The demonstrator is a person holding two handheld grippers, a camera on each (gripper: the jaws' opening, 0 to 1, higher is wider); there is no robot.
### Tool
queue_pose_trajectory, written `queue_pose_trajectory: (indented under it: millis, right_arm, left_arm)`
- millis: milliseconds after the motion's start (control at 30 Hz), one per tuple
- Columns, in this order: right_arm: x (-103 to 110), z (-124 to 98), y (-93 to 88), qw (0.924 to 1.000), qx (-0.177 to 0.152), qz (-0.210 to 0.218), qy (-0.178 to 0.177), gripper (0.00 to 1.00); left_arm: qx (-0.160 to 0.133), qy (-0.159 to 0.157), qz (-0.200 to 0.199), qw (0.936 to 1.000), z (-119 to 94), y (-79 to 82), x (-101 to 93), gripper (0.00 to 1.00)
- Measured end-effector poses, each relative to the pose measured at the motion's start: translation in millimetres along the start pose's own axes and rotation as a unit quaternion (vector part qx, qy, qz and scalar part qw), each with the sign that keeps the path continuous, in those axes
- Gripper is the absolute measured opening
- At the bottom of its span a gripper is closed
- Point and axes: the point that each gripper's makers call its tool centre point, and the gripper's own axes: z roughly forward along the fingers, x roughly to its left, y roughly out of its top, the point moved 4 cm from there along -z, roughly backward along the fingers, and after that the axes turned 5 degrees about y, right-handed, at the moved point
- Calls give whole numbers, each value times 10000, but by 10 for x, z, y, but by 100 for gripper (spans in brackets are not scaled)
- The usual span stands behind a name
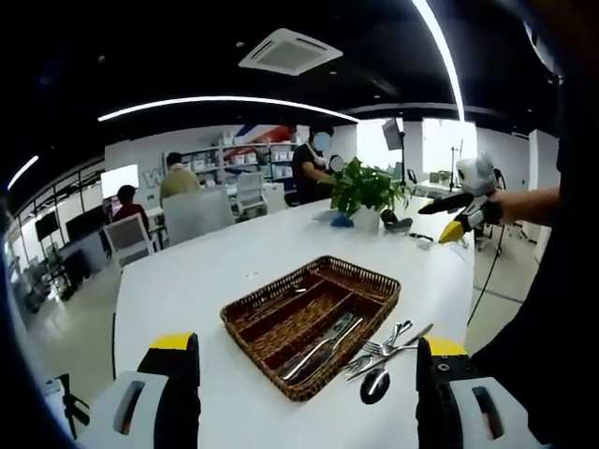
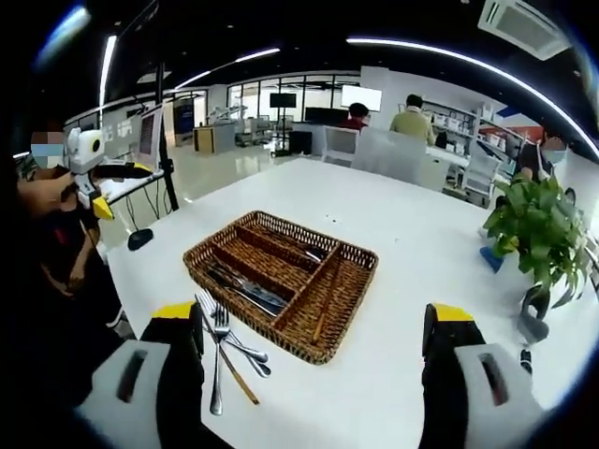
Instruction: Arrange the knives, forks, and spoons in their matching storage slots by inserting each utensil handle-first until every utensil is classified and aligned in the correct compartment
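Left gripper view, spoon (image 1: 375, 384) beside wicker tray (image 1: 374, 277), potted plant (image 1: 366, 190)

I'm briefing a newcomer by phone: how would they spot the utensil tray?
On the big white table, look near the edge, away from the potted plant. The wicker tray is brown, rectangular, split into compartments, with loose forks lying just outside it.

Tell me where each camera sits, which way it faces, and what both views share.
Left gripper view: rides the left claw, open, facing the wicker tray and loose cutlery; the person's arm at right.
Right gripper view: rides the right claw, open, facing the tray from another side.
Shared: tray, cutlery, potted plant, white table.
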Motion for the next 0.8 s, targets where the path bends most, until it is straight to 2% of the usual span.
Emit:
queue_pose_trajectory:
  millis: [333, 400, 467, 500, 667, 800]
  right_arm:
    - [28, 32, 33, 9999, -10, -57, 131, 98]
    - [94, 85, 33, 9995, 18, -73, 317, 94]
    - [136, 158, 27, 9986, 77, -331, 399, 91]
    - [141, 206, 6, 9973, 237, -547, 425, 91]
    - [296, 328, 123, 9943, 194, -656, 819, 84]
    - [438, 466, 78, 9899, 355, -824, 1099, 83]
  left_arm:
    - [-35, 117, -29, 9999, -9, -12, 91, 100]
    - [-48, 135, -27, 9999, -6, -3, 96, 100]
    - [-57, 142, -31, 9999, -3, 1, 101, 100]
    - [-57, 145, -29, 9999, 0, 3, 99, 100]
    - [-47, 148, -19, 9999, 6, 7, 106, 100]
    - [-44, 169, -12, 9998, 3, 17, 121, 100]
